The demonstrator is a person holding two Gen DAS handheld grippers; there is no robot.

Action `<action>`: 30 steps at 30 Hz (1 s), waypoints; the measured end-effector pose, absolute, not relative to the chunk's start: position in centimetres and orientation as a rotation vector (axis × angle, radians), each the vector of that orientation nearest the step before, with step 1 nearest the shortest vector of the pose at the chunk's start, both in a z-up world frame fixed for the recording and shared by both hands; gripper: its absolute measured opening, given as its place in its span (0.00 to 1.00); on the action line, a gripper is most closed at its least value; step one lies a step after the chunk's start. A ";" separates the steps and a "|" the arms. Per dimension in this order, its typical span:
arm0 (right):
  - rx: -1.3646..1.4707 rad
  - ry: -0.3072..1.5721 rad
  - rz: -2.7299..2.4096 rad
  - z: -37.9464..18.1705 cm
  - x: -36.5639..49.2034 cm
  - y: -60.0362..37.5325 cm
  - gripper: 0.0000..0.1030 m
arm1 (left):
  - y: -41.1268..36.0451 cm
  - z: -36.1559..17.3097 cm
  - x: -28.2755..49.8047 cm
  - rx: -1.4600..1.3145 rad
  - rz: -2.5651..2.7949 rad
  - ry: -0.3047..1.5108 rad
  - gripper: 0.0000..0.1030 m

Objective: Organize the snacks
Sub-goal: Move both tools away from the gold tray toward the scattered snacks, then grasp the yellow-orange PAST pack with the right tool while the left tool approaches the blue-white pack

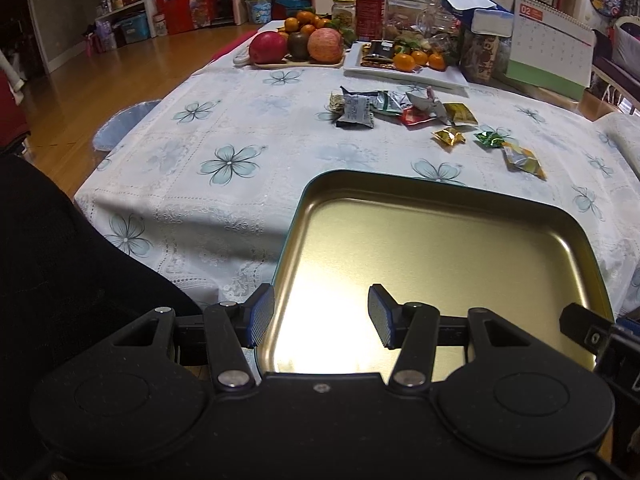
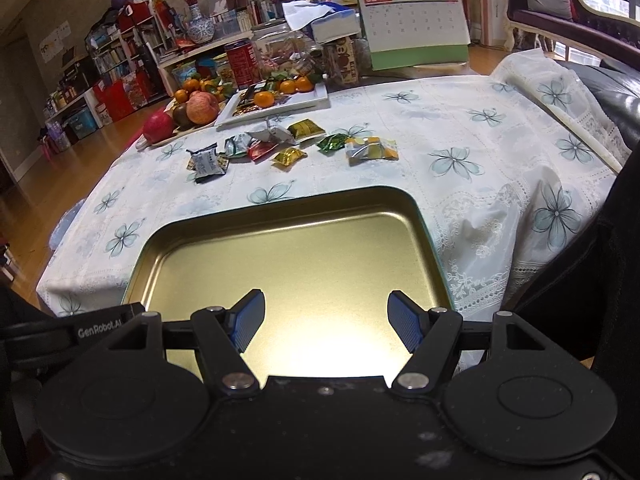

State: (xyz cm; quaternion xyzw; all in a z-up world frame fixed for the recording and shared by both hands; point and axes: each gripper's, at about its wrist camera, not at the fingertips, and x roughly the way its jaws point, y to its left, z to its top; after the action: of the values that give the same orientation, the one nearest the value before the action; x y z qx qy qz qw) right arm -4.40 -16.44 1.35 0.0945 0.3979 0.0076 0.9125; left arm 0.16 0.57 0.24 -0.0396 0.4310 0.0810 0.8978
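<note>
A shallow gold metal tin tray (image 1: 440,200) (image 2: 288,210) lies empty at the near edge of the flowered tablecloth. Several wrapped snacks (image 1: 404,110) (image 2: 280,148) are scattered in a loose row beyond it, among them a grey-blue packet (image 1: 356,110) (image 2: 206,164), a gold one (image 1: 448,136) (image 2: 289,156), a green one (image 1: 490,139) (image 2: 331,143) and a yellow-orange one (image 1: 522,160) (image 2: 372,150). My left gripper (image 1: 320,316) hovers open over the tray's near left part, empty. My right gripper (image 2: 325,320) is open over the tray's near edge, empty too.
A board of apples and oranges (image 1: 298,46) (image 2: 192,110) and a white plate with mandarins (image 1: 404,64) (image 2: 276,98) stand at the far end, backed by jars, a red can (image 1: 370,14) and a desk calendar (image 1: 550,46) (image 2: 416,24). A blue stool (image 1: 120,124) sits left.
</note>
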 end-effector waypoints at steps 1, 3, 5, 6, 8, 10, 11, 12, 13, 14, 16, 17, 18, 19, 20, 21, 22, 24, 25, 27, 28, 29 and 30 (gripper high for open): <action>0.190 0.825 0.021 1.3 -4.4 -16.3 0.70 | 0.6 0.2 0.2 -0.083 0.169 0.893 0.56; 0.188 0.839 0.032 1.2 -4.0 -16.1 0.70 | 0.4 0.3 0.2 -0.065 0.176 0.886 0.56; 0.194 0.854 0.044 1.1 -3.8 -15.9 0.70 | -0.1 0.4 0.3 -0.034 0.181 0.876 0.56; 0.199 0.864 0.048 1.1 -3.6 -16.0 0.70 | -0.3 0.4 0.3 -0.019 0.180 0.873 0.56; 0.210 0.881 0.047 1.0 -3.2 -16.1 0.70 | -0.6 0.5 0.4 -0.001 0.174 0.871 0.56; 0.222 0.902 0.042 0.9 -2.7 -16.2 0.70 | -0.8 0.6 0.6 0.009 0.163 0.875 0.56; 0.231 0.912 0.039 0.8 -2.5 -16.3 0.70 | -1.0 0.7 0.7 0.013 0.156 0.879 0.56; 0.239 0.922 0.037 0.8 -2.3 -16.4 0.70 | -1.0 0.8 0.8 0.015 0.148 0.884 0.56; 0.246 0.933 0.036 0.7 -2.0 -16.5 0.70 | -1.1 0.9 1.0 0.014 0.140 0.888 0.56; 0.252 0.943 0.034 0.7 -1.7 -16.6 0.70 | -1.2 1.0 1.1 0.012 0.131 0.892 0.56; 0.262 0.962 0.030 0.7 -1.1 -16.9 0.70 | -1.2 1.4 1.6 0.015 0.113 0.895 0.56; 0.265 0.971 0.030 0.8 -0.8 -17.0 0.70 | -1.2 1.6 1.9 0.017 0.106 0.897 0.56; 0.266 0.978 0.032 0.9 -0.5 -17.0 0.70 | -1.2 1.8 2.3 0.021 0.098 0.899 0.56; 0.263 0.981 0.034 1.1 -0.2 -17.0 0.70 | -1.2 2.0 2.7 0.027 0.091 0.903 0.56; 0.256 0.982 0.037 1.3 0.3 -17.1 0.70 | -1.2 2.2 3.3 0.036 0.086 0.911 0.56; 0.242 0.984 0.039 1.4 0.7 -17.0 0.70 | -1.2 2.4 4.0 0.044 0.080 0.923 0.56; 0.228 0.989 0.041 1.7 1.2 -17.0 0.70 | -1.1 2.6 4.6 0.044 0.074 0.933 0.56; 0.212 0.985 0.052 2.2 2.3 -17.0 0.70 | -0.8 2.9 6.2 0.036 0.059 0.957 0.56; 0.203 0.984 0.058 2.5 3.0 -17.1 0.70 | -0.6 3.0 6.9 0.034 0.052 0.969 0.56; 0.182 0.972 0.065 3.1 4.3 -17.1 0.70 | -0.4 3.1 8.3 0.031 0.051 0.983 0.56; 0.168 0.965 0.067 3.4 5.2 -17.1 0.70 | -0.3 3.2 9.1 0.031 0.053 0.991 0.56; 0.153 0.958 0.069 3.6 5.9 -17.2 0.70 | -0.2 3.2 9.7 0.027 0.047 0.997 0.56; 0.141 0.952 0.070 3.8 6.8 -17.2 0.70 | 0.0 3.3 10.3 0.019 0.039 1.003 0.56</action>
State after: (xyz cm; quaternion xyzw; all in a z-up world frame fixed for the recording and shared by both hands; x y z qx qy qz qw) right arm 6.76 -17.24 3.84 0.0678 0.4577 0.0338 0.8859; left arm 10.33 -0.05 3.27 0.0090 0.4805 0.0189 0.8767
